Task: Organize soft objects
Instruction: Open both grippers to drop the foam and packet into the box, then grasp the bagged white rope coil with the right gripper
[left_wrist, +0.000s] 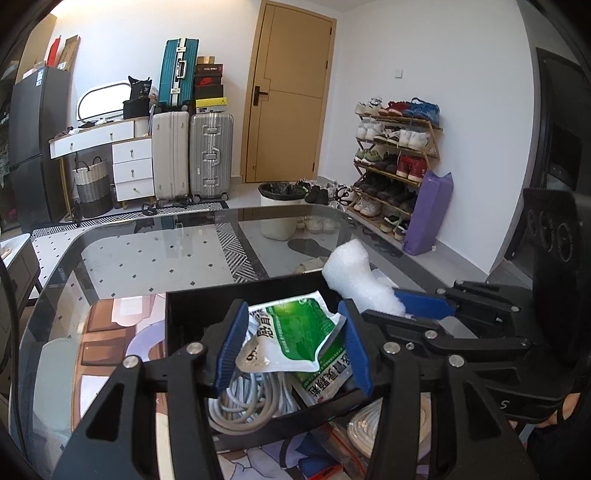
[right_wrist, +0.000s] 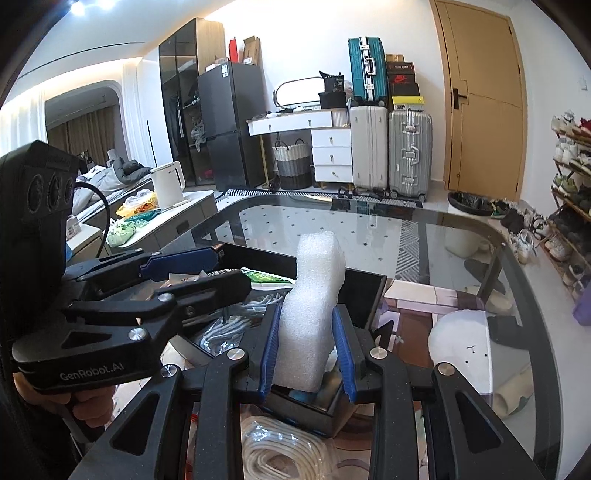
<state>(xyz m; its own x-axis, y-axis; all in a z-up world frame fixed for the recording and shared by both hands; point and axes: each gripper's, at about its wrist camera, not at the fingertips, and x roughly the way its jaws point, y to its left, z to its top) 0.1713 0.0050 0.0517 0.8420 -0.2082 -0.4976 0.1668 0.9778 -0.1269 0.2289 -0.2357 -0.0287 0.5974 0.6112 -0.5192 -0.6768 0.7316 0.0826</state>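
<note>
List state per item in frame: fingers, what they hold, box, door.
left gripper: fingers around the green packet, over the box
right gripper: fingers clamped on the white foam block, held upright
black box: open, holds coiled white cable
door: closed

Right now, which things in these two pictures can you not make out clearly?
- Floor of the black bin: both views, covered by the green packet, the grey cable and the white foam block.
- Packet's print: left wrist view, creased and partly behind the left gripper fingers.
- Cream rope coil: both views, cut by the bottom edge and gripper frames.
- Foam's base: right wrist view, behind the right gripper.
</note>
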